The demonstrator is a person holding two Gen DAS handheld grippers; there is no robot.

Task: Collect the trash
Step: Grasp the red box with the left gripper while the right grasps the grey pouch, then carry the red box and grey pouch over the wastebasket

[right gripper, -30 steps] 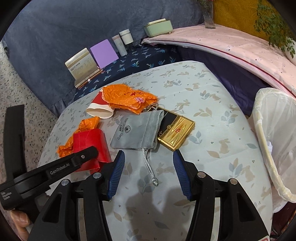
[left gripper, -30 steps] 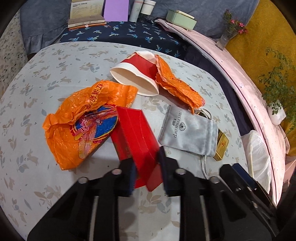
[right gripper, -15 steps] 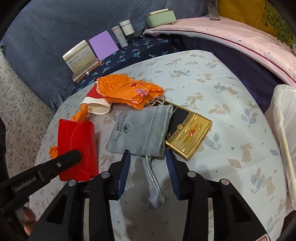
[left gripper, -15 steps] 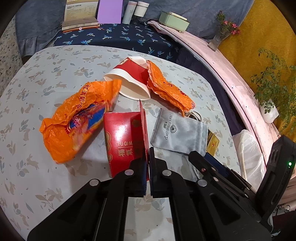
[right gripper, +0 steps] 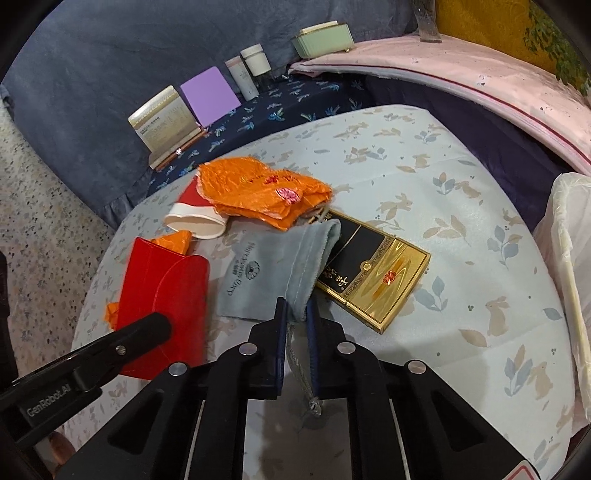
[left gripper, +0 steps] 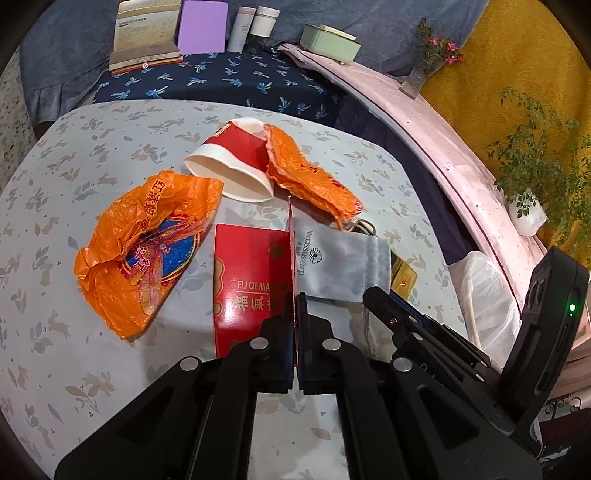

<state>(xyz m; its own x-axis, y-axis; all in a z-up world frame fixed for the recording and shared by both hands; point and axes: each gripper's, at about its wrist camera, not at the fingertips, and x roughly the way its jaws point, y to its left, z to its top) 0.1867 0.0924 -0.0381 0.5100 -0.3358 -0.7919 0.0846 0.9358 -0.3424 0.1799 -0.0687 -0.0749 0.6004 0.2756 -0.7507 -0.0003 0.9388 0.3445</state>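
Observation:
My left gripper (left gripper: 295,314) is shut on the flap of a red paper envelope (left gripper: 247,280), lifted off the table; it also shows in the right wrist view (right gripper: 166,295). My right gripper (right gripper: 296,314) is shut on the corner of a grey drawstring pouch (right gripper: 273,266), which also shows in the left wrist view (left gripper: 340,258). A crushed red and white paper cup (left gripper: 232,166), an orange wrapper with a dragonfly print (left gripper: 147,240) and a second orange wrapper (left gripper: 310,181) lie on the table. A gold and black box (right gripper: 373,277) lies partly under the pouch.
A bin lined with a white bag (right gripper: 569,273) stands at the table's right edge. Books, a purple card (left gripper: 201,26), two jars and a green box (left gripper: 328,40) stand on the dark bench behind. A potted plant (left gripper: 528,206) sits on the pink ledge.
My left gripper shut on the red envelope and lifted it upright. My right gripper moved forward and shut on the grey pouch's corner.

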